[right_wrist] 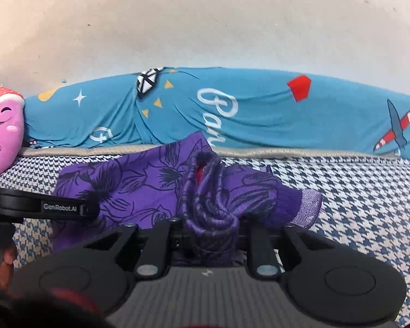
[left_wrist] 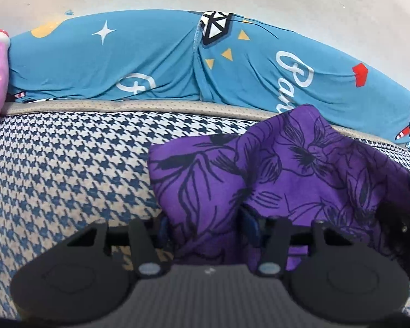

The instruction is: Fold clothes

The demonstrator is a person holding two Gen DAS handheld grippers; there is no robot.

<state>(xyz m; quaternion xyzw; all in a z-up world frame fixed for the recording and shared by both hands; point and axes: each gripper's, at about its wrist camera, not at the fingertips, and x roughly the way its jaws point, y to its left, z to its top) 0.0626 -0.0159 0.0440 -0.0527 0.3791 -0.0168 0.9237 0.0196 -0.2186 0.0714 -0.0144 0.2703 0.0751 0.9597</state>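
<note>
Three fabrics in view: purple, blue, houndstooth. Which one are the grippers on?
The purple floral garment, bunched between both grippers. The blue printed cloth lies untouched by the wall; the houndstooth cover lies underneath.

garment: purple garment (right_wrist: 139, 188) of thin cloth, printed all over with dark outlined flowers
state: crumpled and partly lifted, not yet folded flat
waistband: gathered purple waistband (right_wrist: 205, 205) bunched into ridged folds at the garment's middle, a bit of red showing in its opening
hem: a lighter, shimmery purple cuff (right_wrist: 309, 205) at the right end in the right wrist view
pose: rises in a peak toward the back, its left part spread lower
place: on a houndstooth-patterned bed surface, in front of the long blue printed cushion
grip: cloth is pinched at both near edges
</note>
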